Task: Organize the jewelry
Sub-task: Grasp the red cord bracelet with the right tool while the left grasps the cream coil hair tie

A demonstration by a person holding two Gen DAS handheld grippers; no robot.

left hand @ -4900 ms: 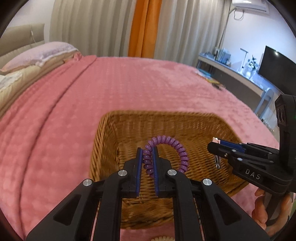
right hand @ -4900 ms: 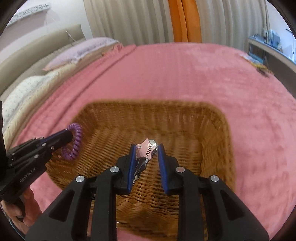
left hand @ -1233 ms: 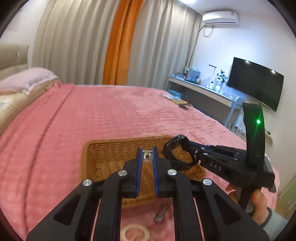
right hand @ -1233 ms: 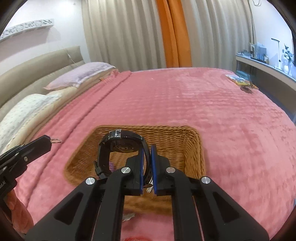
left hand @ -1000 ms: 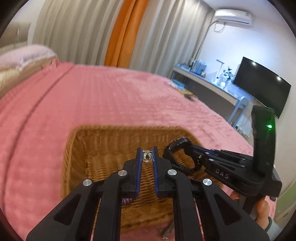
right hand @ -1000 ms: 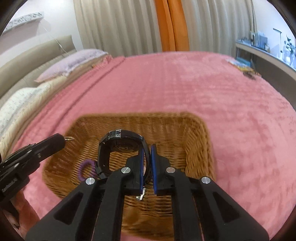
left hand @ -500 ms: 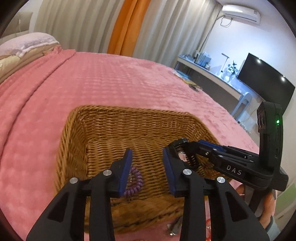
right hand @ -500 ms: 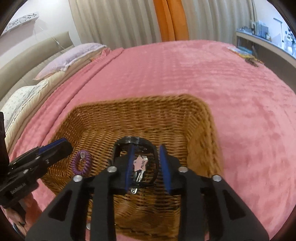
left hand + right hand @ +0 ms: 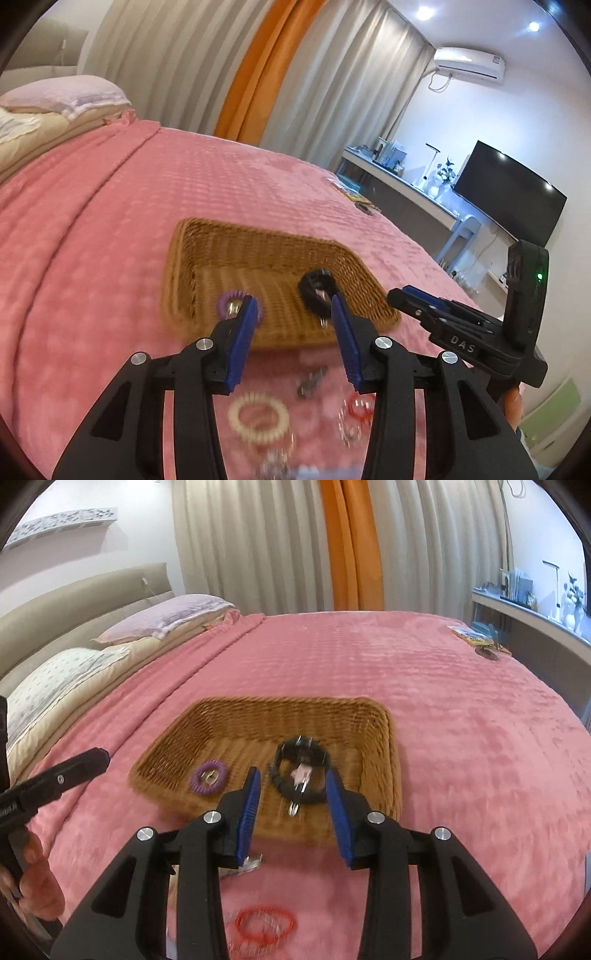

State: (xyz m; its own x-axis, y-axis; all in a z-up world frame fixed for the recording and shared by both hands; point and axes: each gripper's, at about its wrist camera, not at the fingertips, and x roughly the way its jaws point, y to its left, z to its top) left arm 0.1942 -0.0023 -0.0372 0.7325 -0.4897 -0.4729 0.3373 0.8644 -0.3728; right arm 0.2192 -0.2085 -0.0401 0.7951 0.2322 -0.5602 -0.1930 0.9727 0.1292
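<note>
Bedspread [image 9: 461, 701] of pink quilted plush carries everything, and near its front edge sits the rectangular woven wicker basket [image 9: 380, 716]. Inside lie a black wristwatch [image 9: 295, 771] with a pink hair clip [image 9: 301, 775] across its loop, and off to one side a purple spiral hair tie [image 9: 208, 772] with something metallic in its middle.

Both claws hang short of the basket with nothing between the pads: the left gripper [image 9: 293, 339] is opening, the right gripper [image 9: 291, 812] stands spread.

Loose pieces wait on the blanket below them: a cream spiral hair tie [image 9: 258, 417], a red spiral hair tie [image 9: 266, 925], a small grey metal clip [image 9: 311, 378], and blurred trinkets I can't name.

To my eye the next pick-up is starting. Each claw would do best to drop over one piece, pads either side of the coil, and pinch without snagging plush.
</note>
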